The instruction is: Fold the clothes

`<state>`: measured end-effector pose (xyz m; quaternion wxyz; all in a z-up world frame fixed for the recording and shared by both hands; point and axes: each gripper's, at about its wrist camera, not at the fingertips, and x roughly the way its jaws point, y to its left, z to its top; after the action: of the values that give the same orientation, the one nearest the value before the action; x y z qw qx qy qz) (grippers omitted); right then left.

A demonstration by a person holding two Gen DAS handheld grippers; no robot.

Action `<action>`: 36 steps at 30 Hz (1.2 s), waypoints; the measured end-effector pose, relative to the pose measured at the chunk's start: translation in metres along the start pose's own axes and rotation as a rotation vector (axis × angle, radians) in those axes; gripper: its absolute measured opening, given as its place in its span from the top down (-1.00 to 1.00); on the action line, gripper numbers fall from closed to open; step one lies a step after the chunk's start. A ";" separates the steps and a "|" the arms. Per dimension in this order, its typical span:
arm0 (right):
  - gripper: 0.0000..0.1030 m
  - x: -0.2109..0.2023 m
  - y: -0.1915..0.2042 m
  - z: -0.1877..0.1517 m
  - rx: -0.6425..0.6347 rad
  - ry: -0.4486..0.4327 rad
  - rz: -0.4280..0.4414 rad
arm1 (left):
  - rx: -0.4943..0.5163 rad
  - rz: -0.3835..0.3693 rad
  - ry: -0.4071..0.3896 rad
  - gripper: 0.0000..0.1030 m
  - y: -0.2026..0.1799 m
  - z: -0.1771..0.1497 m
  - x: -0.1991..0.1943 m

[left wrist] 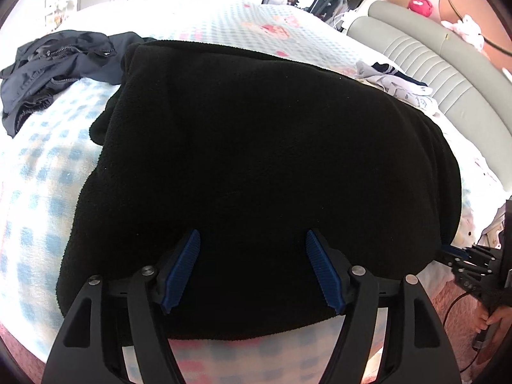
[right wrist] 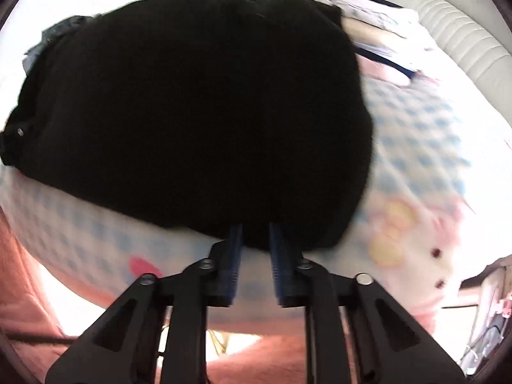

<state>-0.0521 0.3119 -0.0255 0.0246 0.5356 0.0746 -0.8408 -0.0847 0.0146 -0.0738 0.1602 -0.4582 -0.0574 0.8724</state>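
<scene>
**Black fleece folded on bed, left jaws wide, right jaws nearly together**

We see the black fleece garment [left wrist: 256,166] lying as a thick folded slab across the bed [left wrist: 41,172], filling the centre of both views. Its near edge runs along the lower part of the left wrist frame, w/ checked bedding showing just below it.

Left gripper [left wrist: 252,268] sits at bottom centre of its frame, over the fleece's near edge. Jaws stand wide apart; the blue ribbed pads [left wrist: 182,268] aren't pressing on any cloth. Fleece lies beneath and between them, no grip.

Right gripper [right wrist: 255,246] is at bottom centre of its own frame, tips at the fleece's near edge [right wrist: 204,112]. That pic is motion-blurred. Jaws are nearly together, only a narrow gap left; we can't tell whether any fleece is pinched between the tips. In the left wrist view the right gripper [left wrist: 451,252] shows at the lower right edge, tips touching the fleece's right corner, w/ a person's hand [left wrist: 496,320] on its handle below.

Further out: a dark navy zip jacket [left wrist: 48,70] lies crumpled at upper left of the left wrist frame, touching the fleece's far-left corner. Small white/grey clothes [left wrist: 396,86] lie upper right, beside the padded grey headboard [left wrist: 448,73]. Bedding is blue-and-white check w/ pink cartoon prints [right wrist: 425,249].
</scene>
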 end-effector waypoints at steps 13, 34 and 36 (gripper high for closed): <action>0.22 -0.025 0.042 0.007 -0.051 -0.062 0.063 | 0.006 -0.016 -0.012 -0.46 -0.002 0.002 0.005; 0.19 -0.114 0.037 0.095 0.058 -0.298 0.177 | 0.036 -0.114 -0.156 -0.39 -0.008 0.116 0.007; 0.13 -0.101 0.039 0.117 0.056 -0.311 0.211 | 0.036 -0.133 -0.142 -0.39 -0.009 0.135 0.021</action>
<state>-0.1091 0.2519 0.1106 0.1090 0.4047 -0.0100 -0.9079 -0.2047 0.0366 -0.0106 0.2213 -0.3875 -0.0834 0.8910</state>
